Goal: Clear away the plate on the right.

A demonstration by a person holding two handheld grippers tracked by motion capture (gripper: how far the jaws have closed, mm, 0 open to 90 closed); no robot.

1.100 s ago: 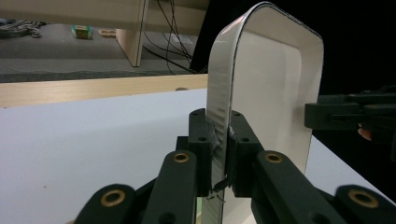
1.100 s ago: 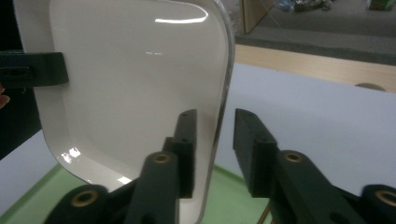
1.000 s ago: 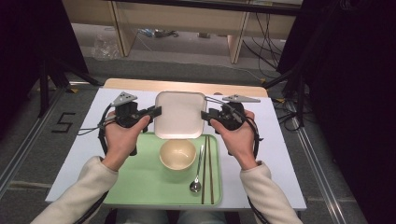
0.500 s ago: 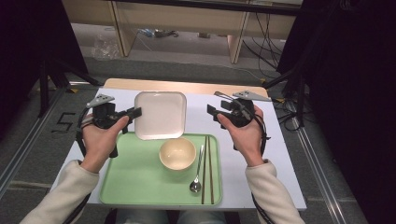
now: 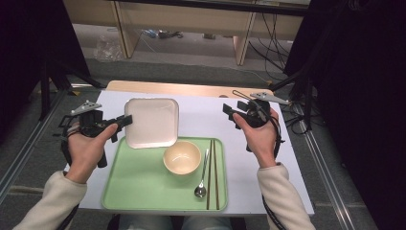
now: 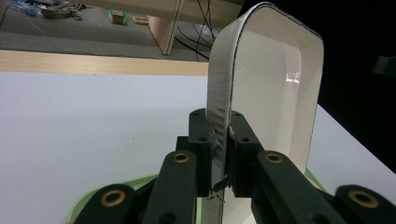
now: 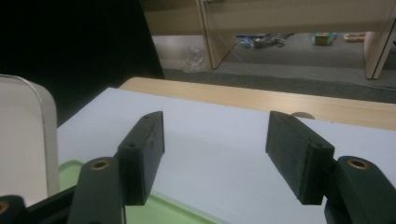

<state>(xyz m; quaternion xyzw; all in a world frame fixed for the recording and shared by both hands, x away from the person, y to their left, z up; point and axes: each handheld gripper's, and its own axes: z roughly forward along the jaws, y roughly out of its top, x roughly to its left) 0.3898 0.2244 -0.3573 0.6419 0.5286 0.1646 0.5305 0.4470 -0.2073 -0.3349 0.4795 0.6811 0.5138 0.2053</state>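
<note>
Square white plate [image 5: 152, 122]: you are holding it by its left rim with your left gripper [image 5: 125, 120], jaws clamped on the edge, its near corner overlapping the green tray [image 5: 139, 184]. Right gripper [image 5: 231, 113]: you are keeping it apart, jaws just spread wide, empty, leaving the plate to one hand.

Right gripper [image 7: 215, 156] jaws apart, nothing between; white plate [image 7: 23, 140] at left, green tray [image 7: 163, 212] below.

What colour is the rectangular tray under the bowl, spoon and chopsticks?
Light green, a plain rounded-corner plastic tray; the high view shows it best.
</note>
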